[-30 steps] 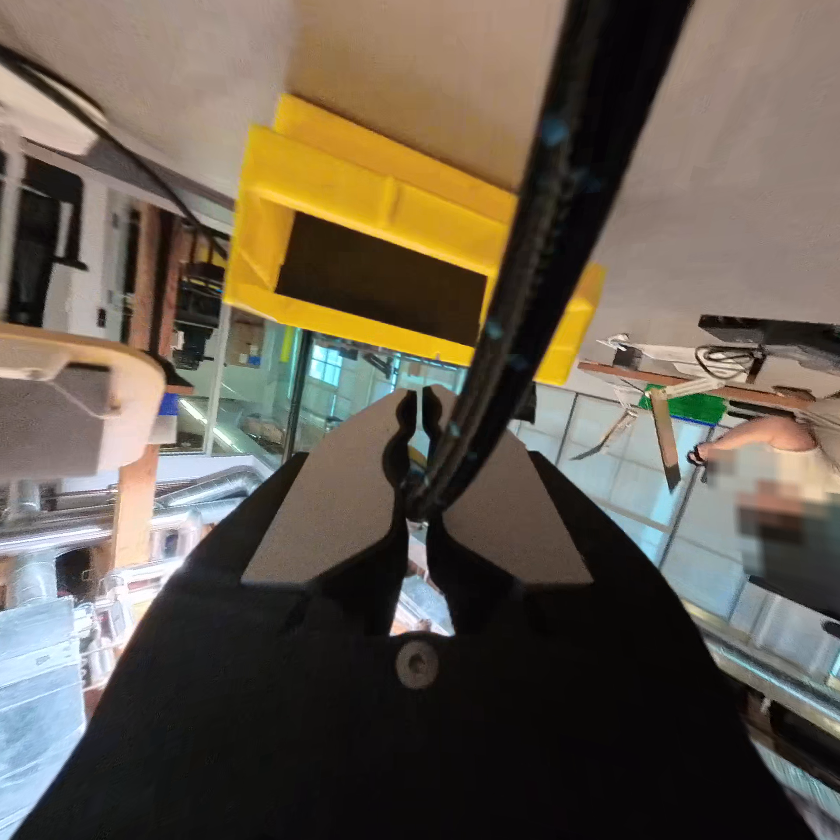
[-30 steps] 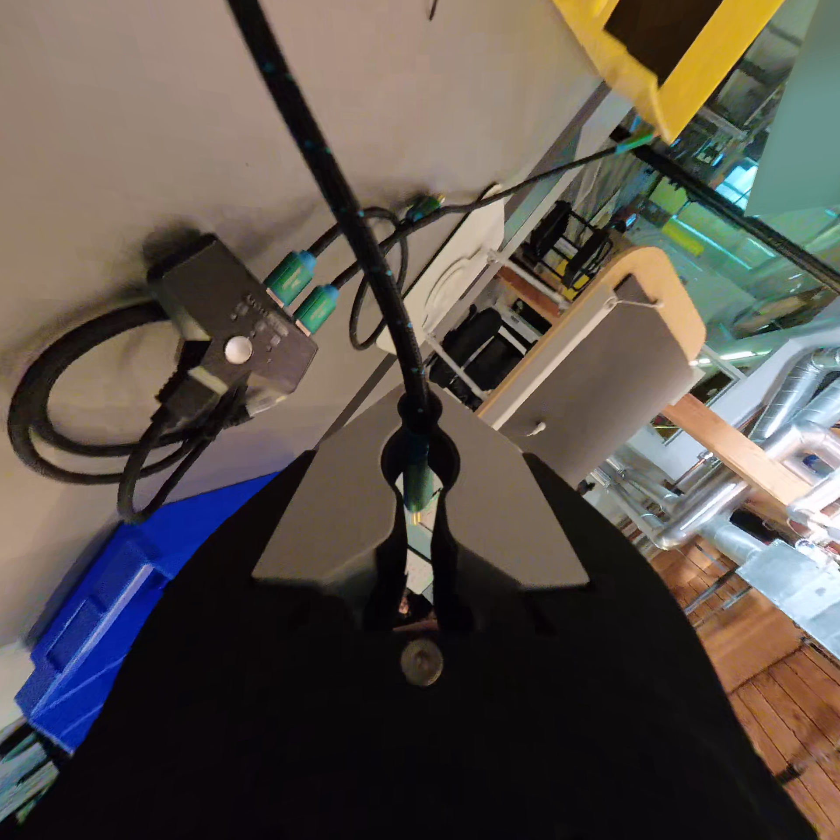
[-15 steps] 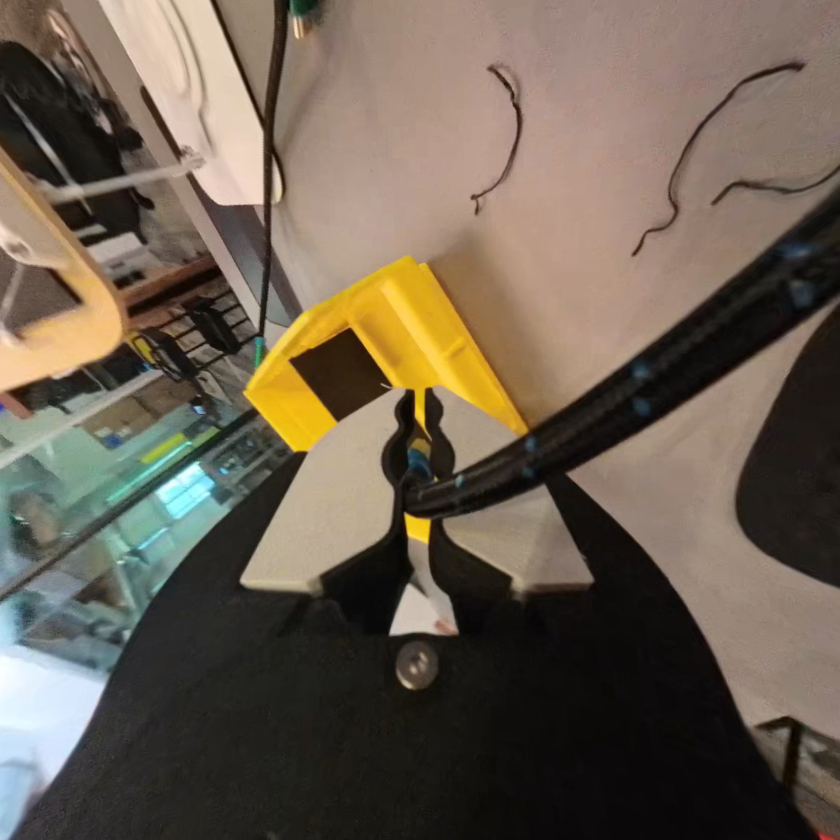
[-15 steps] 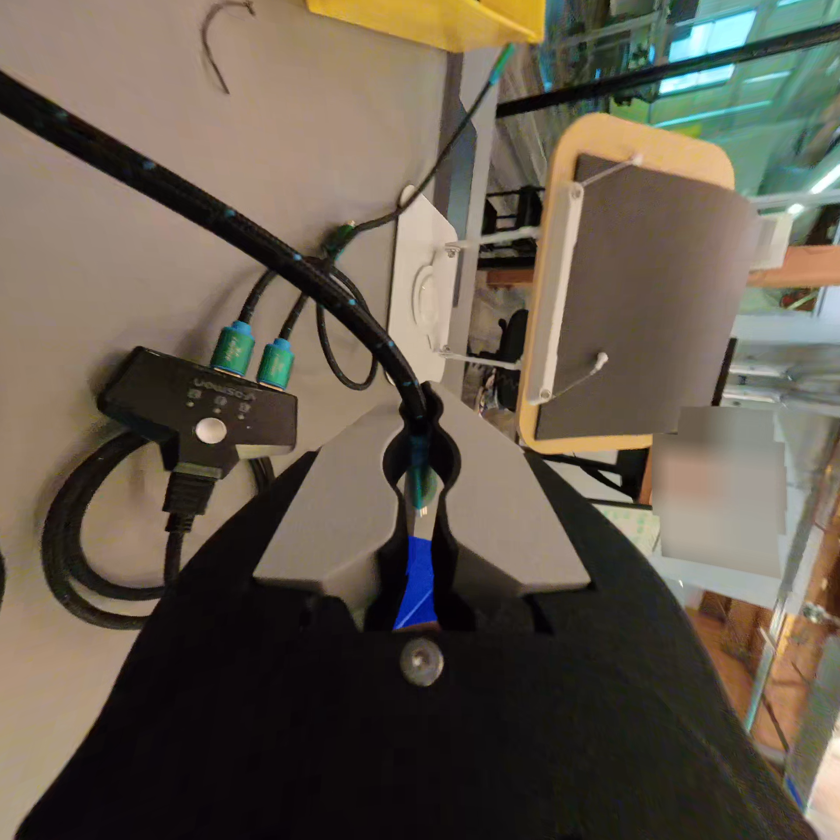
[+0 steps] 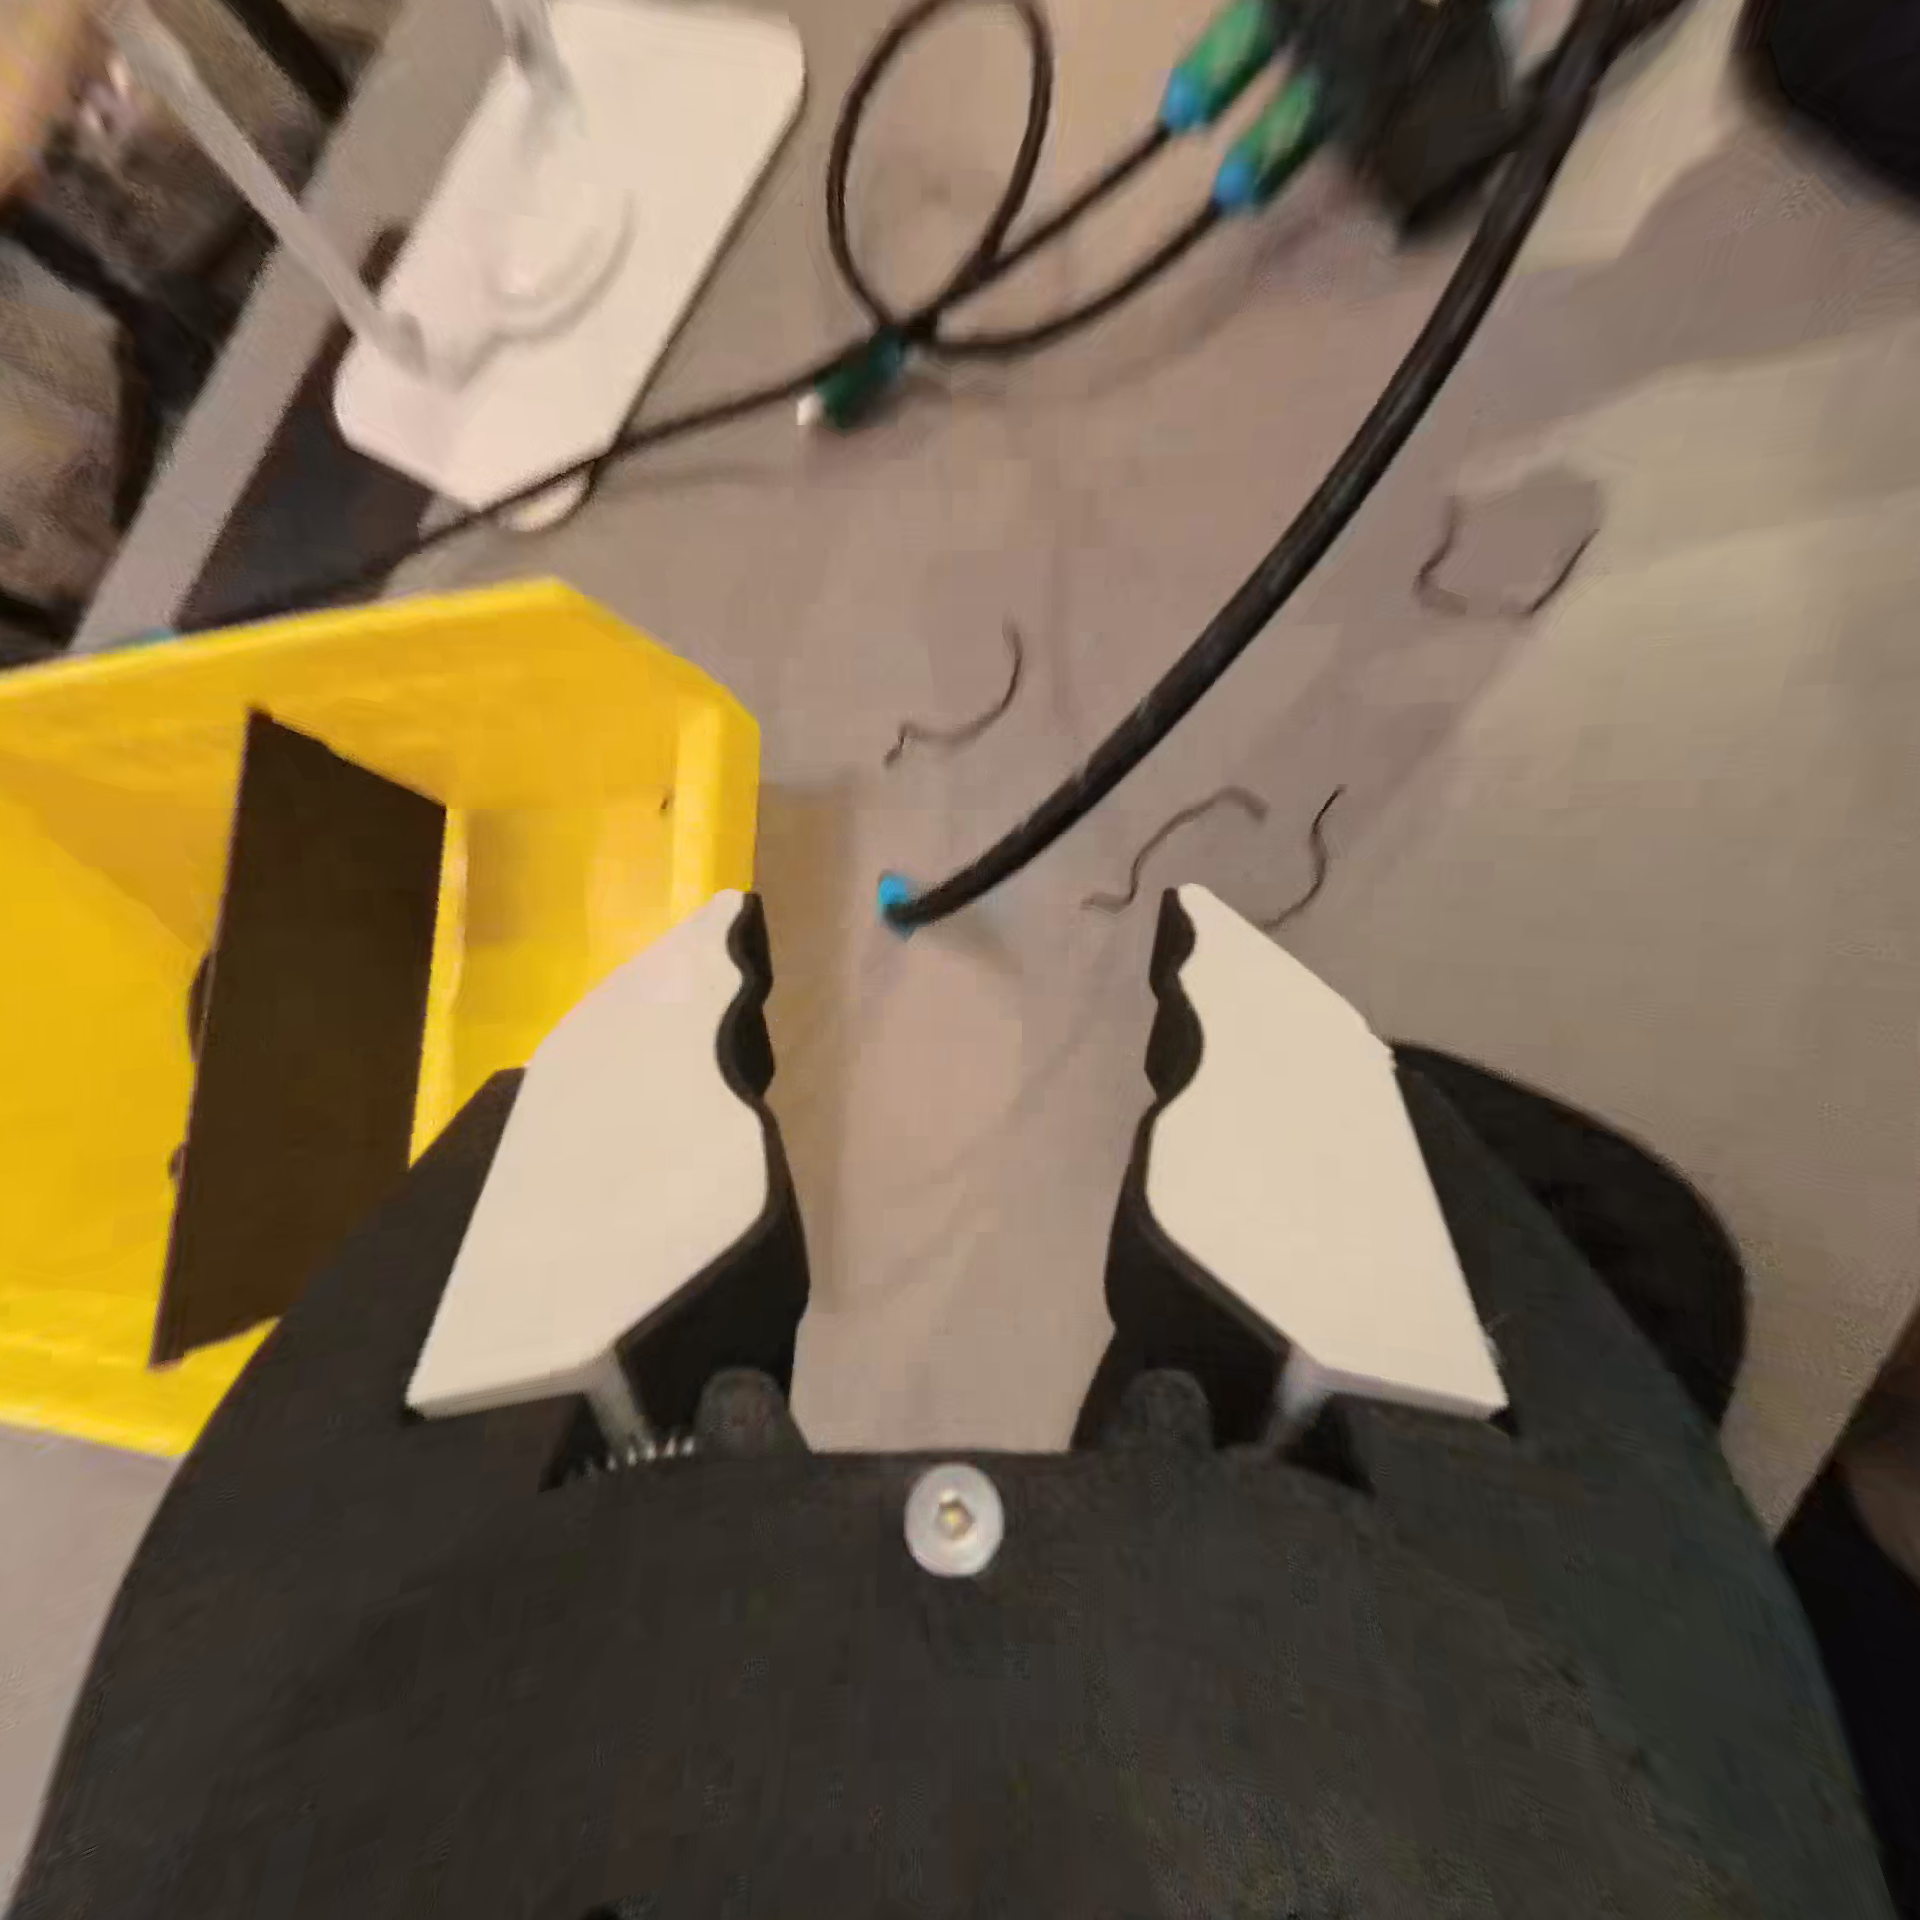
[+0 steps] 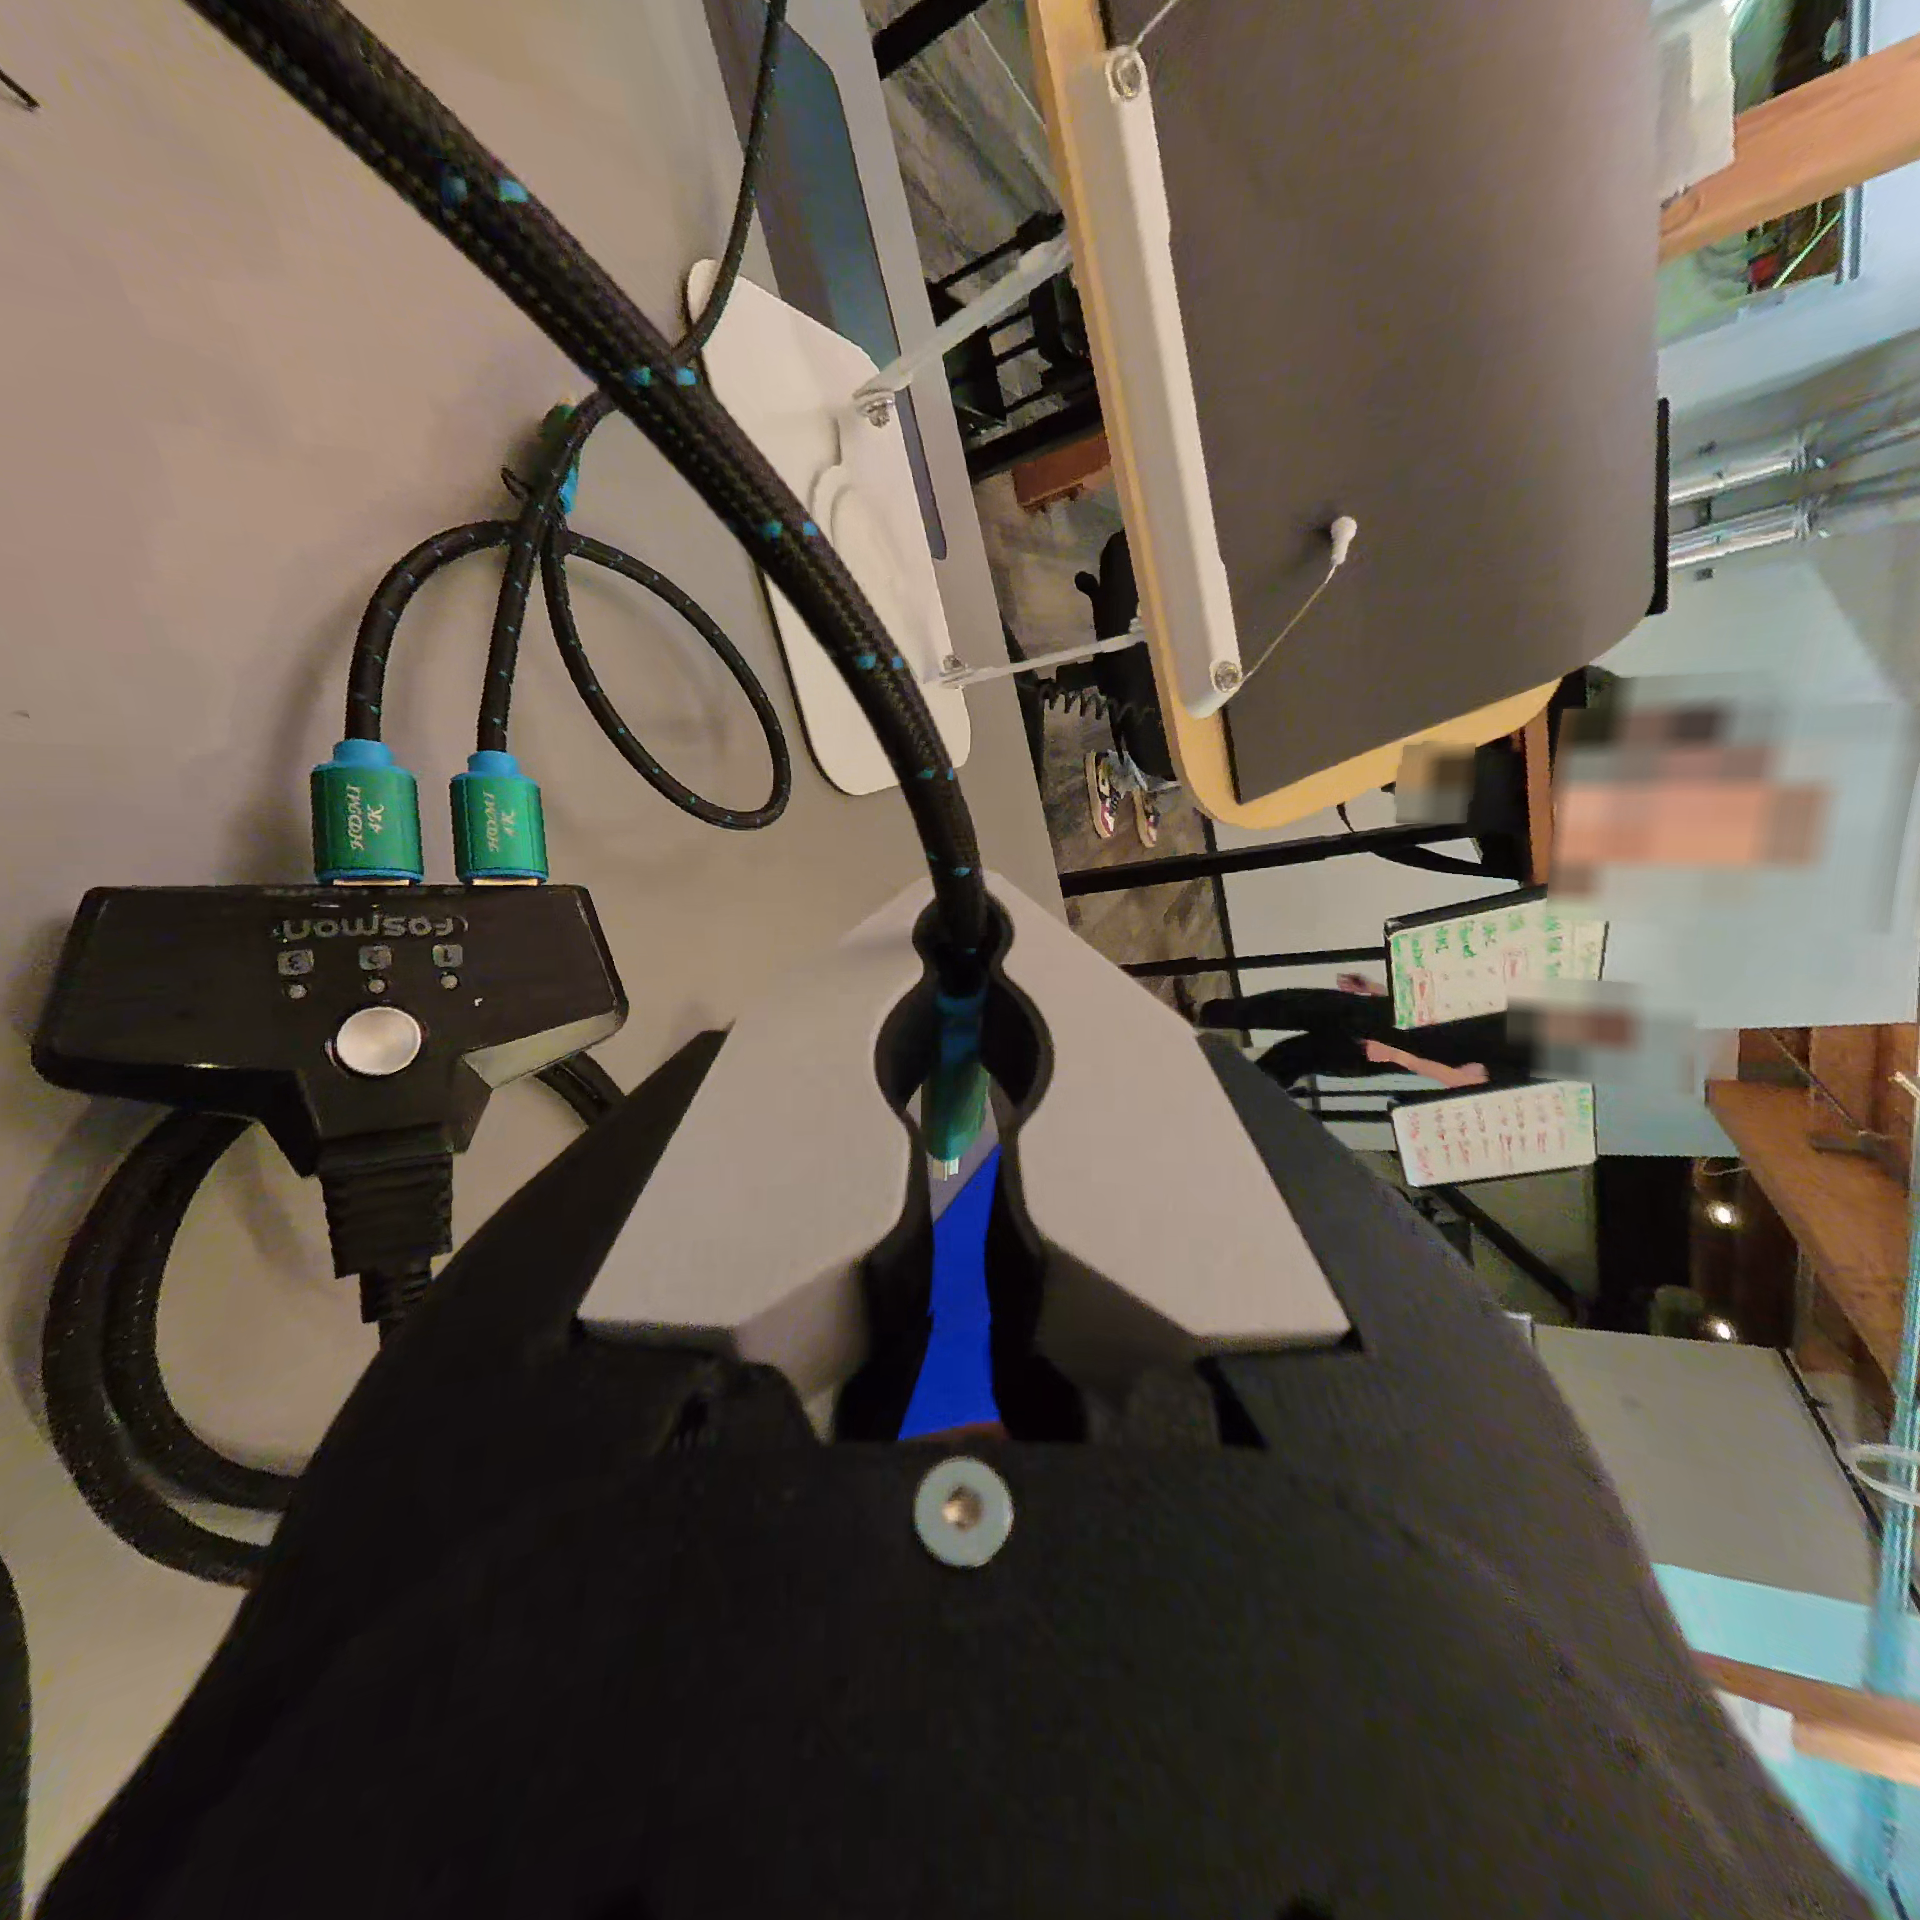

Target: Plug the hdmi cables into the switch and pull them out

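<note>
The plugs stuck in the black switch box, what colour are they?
Green plugs with blue collars, clearest in the right wrist view.

The thick black cable (image 6: 665, 384) wears a woven cloth braid with small blue flecks — rough to the eye. The two green plug shells (image 6: 366, 821) look like brushed metal with a soft shine. The black switch box (image 6: 312, 966) has a finely brushed, half-matt top and a round, polished silver button (image 6: 376, 1039). The yellow plastic bin (image 5: 582, 717) is smooth and matt. The grey table surface (image 5: 1039, 582) is matt. The pale grey finger pads (image 5: 613, 1164) are matt — the black gripper body (image 5: 935, 1683) is grainy plastic with a shiny metal screw (image 5: 953, 1521).
</note>
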Demonstrator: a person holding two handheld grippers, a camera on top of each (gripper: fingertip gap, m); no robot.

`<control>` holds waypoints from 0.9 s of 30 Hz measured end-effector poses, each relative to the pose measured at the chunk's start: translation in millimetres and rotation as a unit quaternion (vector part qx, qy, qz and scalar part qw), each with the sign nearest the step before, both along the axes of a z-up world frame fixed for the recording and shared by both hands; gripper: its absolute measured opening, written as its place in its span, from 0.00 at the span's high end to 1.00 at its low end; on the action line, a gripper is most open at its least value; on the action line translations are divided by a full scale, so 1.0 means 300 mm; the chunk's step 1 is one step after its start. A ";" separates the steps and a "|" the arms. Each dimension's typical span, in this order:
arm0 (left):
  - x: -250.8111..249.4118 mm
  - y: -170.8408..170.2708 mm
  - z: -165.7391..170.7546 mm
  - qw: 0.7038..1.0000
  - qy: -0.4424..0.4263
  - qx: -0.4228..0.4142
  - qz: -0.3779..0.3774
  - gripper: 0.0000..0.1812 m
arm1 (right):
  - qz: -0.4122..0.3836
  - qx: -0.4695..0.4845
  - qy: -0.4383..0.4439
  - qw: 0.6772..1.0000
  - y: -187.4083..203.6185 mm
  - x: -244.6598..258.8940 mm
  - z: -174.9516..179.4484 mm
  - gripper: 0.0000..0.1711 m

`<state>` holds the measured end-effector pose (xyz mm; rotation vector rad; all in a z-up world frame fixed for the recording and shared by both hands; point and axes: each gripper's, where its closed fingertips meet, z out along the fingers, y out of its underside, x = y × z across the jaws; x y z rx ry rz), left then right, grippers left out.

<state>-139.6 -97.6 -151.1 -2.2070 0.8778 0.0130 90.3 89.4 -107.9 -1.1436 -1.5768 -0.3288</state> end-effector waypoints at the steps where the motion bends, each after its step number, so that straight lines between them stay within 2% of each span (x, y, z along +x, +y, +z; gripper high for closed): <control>1: 0.068 0.014 0.057 0.999 -0.036 0.029 -0.022 0.58 | -0.001 0.007 -0.003 1.000 -0.005 -0.010 -0.004 1.00; 4: 0.272 0.089 0.197 0.986 -0.111 0.097 -0.072 0.55 | 0.004 0.033 -0.004 0.999 -0.043 -0.062 0.003 1.00; 6: 0.395 0.142 0.253 0.975 -0.158 0.119 -0.104 0.57 | 0.011 0.058 0.005 0.998 -0.075 -0.100 0.025 1.00; 10: 0.553 0.222 0.280 0.962 -0.176 0.124 -0.166 0.58 | 0.018 0.096 0.020 0.995 -0.129 -0.146 0.069 1.00; 13: 0.585 0.266 0.272 0.960 -0.137 0.155 -0.188 0.65 | 0.020 0.106 0.031 0.994 -0.151 -0.162 0.084 1.00; 15: 0.614 0.259 0.240 0.960 -0.170 0.104 -0.199 0.66 | 0.020 0.114 0.035 0.993 -0.161 -0.170 0.092 1.00; 17: 0.625 0.268 0.221 0.958 -0.182 0.096 -0.200 0.67 | 0.025 0.120 0.039 0.992 -0.173 -0.183 0.099 1.00; 21: 0.616 0.284 0.245 0.950 -0.223 0.118 -0.184 0.95 | 0.028 0.133 0.044 0.990 -0.187 -0.204 0.111 1.00; 24: 0.593 0.290 0.239 0.953 -0.212 0.127 -0.177 0.96 | 0.041 0.123 0.047 0.990 -0.194 -0.223 0.102 1.00; 25: 0.582 0.299 0.246 0.953 -0.210 0.144 -0.167 0.96 | 0.041 0.118 0.043 0.991 -0.194 -0.229 0.095 0.95; 27: 0.570 0.299 0.258 0.950 -0.223 0.148 -0.164 0.96 | 0.051 0.106 0.043 0.992 -0.213 -0.242 0.095 0.70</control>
